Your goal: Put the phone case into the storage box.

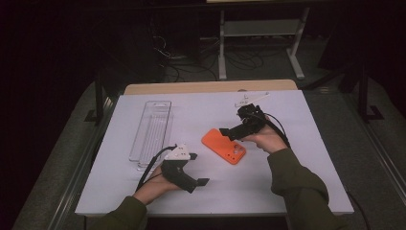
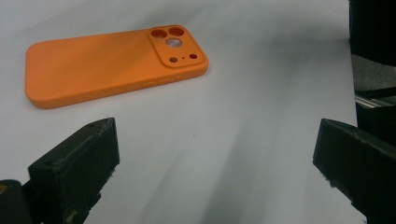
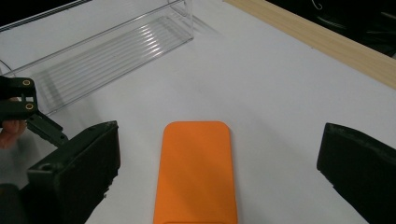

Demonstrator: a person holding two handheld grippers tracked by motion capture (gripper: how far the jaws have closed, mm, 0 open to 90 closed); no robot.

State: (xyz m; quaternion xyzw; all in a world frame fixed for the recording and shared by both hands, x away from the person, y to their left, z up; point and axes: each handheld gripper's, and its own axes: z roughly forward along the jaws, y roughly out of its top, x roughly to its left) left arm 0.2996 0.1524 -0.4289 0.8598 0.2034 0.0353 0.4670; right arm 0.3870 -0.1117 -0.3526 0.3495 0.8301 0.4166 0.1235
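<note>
1. Lying flat near the middle of the white table [image 1: 287, 191], our orange phone case [image 1: 223, 145] shows its camera holes [image 2: 175, 44].
2. We hold the right gripper [image 1: 229, 133] at its 1 o'clock, jaws wide apart and held just above it.
3. We hold the left gripper [image 1: 197, 168] at its 7 o'clock, jaws wide apart, holding nothing.
4. At 10 o'clock lies a clear tray [image 1: 151, 129].

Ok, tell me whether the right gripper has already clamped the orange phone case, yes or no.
No: in the right gripper view the right gripper stands wide open, its jaws apart on either side of the phone case, touching neither edge.
</note>
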